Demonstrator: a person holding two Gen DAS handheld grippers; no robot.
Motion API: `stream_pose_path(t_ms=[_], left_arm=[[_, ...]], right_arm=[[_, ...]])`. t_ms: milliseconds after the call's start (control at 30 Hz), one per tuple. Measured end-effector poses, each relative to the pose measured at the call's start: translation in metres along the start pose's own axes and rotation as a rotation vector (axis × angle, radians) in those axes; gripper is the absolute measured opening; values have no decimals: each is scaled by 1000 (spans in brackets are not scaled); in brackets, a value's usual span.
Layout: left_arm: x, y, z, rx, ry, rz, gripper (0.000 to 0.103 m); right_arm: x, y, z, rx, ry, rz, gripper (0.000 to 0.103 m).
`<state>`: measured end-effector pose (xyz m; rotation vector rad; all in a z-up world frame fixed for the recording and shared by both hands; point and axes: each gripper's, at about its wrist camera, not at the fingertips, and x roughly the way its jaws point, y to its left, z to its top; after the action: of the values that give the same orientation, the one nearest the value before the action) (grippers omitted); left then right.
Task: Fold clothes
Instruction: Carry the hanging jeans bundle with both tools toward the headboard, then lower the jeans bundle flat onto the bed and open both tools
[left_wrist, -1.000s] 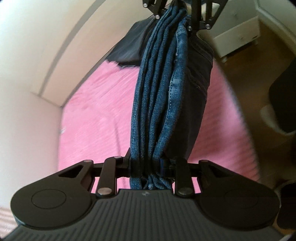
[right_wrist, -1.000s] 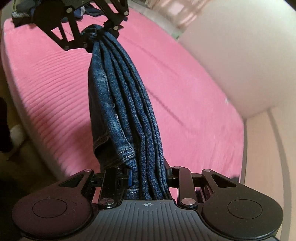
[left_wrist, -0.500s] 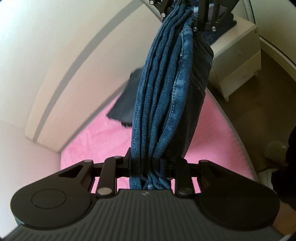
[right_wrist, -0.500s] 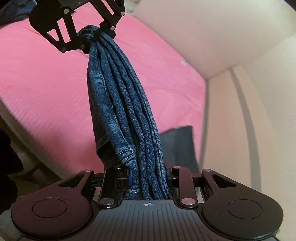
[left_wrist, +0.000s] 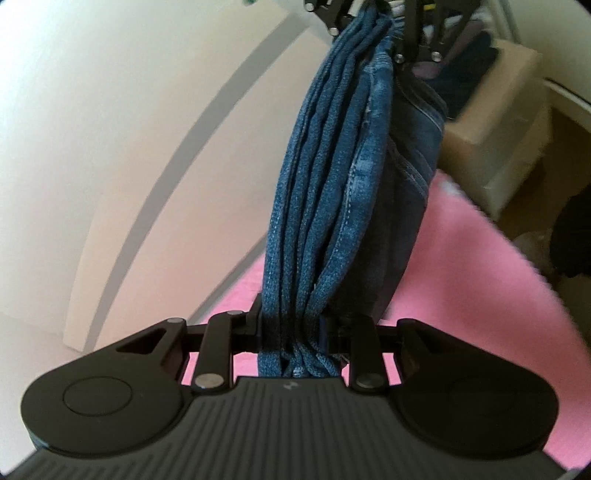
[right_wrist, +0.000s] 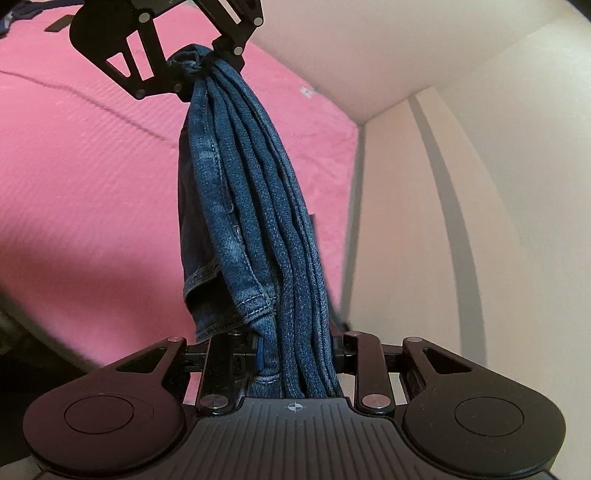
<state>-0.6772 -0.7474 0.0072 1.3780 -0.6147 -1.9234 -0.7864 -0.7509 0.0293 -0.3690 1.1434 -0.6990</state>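
Observation:
Folded blue jeans (left_wrist: 332, 206) hang bunched in several layers between my two grippers, above the pink bed (left_wrist: 480, 295). My left gripper (left_wrist: 293, 332) is shut on one end of the jeans. My right gripper (right_wrist: 295, 350) is shut on the other end of the jeans (right_wrist: 243, 221). Each gripper shows in the other's view: the right one at the top of the left wrist view (left_wrist: 384, 37), the left one at the top of the right wrist view (right_wrist: 199, 70). The jeans are held off the bed (right_wrist: 74, 166).
A pale headboard panel and wall (left_wrist: 147, 147) stand beside the bed. A light nightstand (left_wrist: 509, 122) with dark clothes on it stands past the bed's corner. A dark object (left_wrist: 572, 229) sits on the floor at the right.
Both grippers have swung with the jeans toward the headboard end of the bed. The dark folded garment seen on the bed earlier is now mostly hidden. The grip is unchanged.

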Motion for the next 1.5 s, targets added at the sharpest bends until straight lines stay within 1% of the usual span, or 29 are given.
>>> stream_pose_path(t_ms=[33, 100, 167, 233, 300, 333, 367, 400, 467, 533, 567, 600, 667, 767, 800, 867, 933, 1000, 1067, 1100, 1167, 1200, 1233, 1300, 1333, 1400, 1467, 1500], left_arm=[[16, 12, 7, -8, 14, 15, 24], [50, 32, 22, -14, 44, 47, 24], [92, 57, 37, -39, 88, 86, 24], [129, 69, 44, -57, 118, 141, 24], [169, 76, 46, -77, 136, 196, 24], [191, 70, 44, -93, 148, 201, 24], [213, 62, 42, -109, 162, 201, 24], [235, 50, 39, -121, 179, 185, 24], [279, 7, 24, -134, 230, 105, 24], [316, -42, 12, -131, 297, 2, 24], [328, -62, 8, -129, 330, -24, 24], [334, -76, 5, -129, 348, -25, 23], [335, -88, 0, -149, 344, -4, 23], [331, -84, -2, -151, 330, 11, 23], [329, -80, -2, -152, 327, 10, 22], [320, -72, 0, -140, 314, 38, 22], [317, -84, -3, -127, 318, 37, 21], [316, -98, -6, -114, 324, 29, 21], [316, -113, -10, -102, 331, 20, 22], [315, -120, -11, -96, 335, 16, 22], [315, -129, -15, -92, 339, 11, 23], [315, -128, -16, -96, 339, 11, 24], [315, -127, -18, -100, 338, 11, 25], [311, -124, -21, -109, 338, 6, 29], [306, -122, -23, -115, 339, -2, 30], [293, -117, -28, -133, 340, -21, 32], [278, -108, -34, -189, 347, -49, 33], [270, -103, -37, -220, 352, -63, 33]], right_arm=[[10, -13, -4, -5, -10, -6, 27], [43, -52, -13, -34, -51, -24, 27], [75, -91, -22, -62, -93, -41, 27], [109, -125, -31, -86, -133, -63, 27], [144, -140, -43, -88, -170, -103, 27], [162, -143, -51, -83, -182, -113, 27], [181, -136, -63, -74, -180, -104, 27], [198, -123, -78, -71, -169, -87, 27], [222, -93, -101, -79, -141, -34, 27], [241, -61, -122, -93, -110, 26, 27], [251, -45, -132, -100, -95, 56, 27], [260, -30, -143, -107, -80, 87, 28], [275, -4, -161, -109, -57, 136, 31], [264, -4, -164, -79, -70, 136, 31], [257, -3, -164, -73, -74, 132, 30], [236, 1, -166, -53, -90, 108, 29], [217, -4, -167, -27, -103, 77, 29], [202, 8, -176, -16, -97, 90, 29], [205, 37, -188, -89, -72, 128, 29], [212, 48, -188, -128, -62, 135, 31], [218, 55, -187, -139, -58, 130, 34], [216, 52, -186, -126, -54, 129, 36], [216, 48, -184, -112, -43, 129, 40], [216, 38, -179, -86, -21, 130, 44], [213, 35, -178, -71, -9, 132, 46], [198, 32, -183, -32, 21, 139, 49], [179, 28, -188, 36, 52, 157, 50], [194, 14, -170, 77, 68, 169, 50]])
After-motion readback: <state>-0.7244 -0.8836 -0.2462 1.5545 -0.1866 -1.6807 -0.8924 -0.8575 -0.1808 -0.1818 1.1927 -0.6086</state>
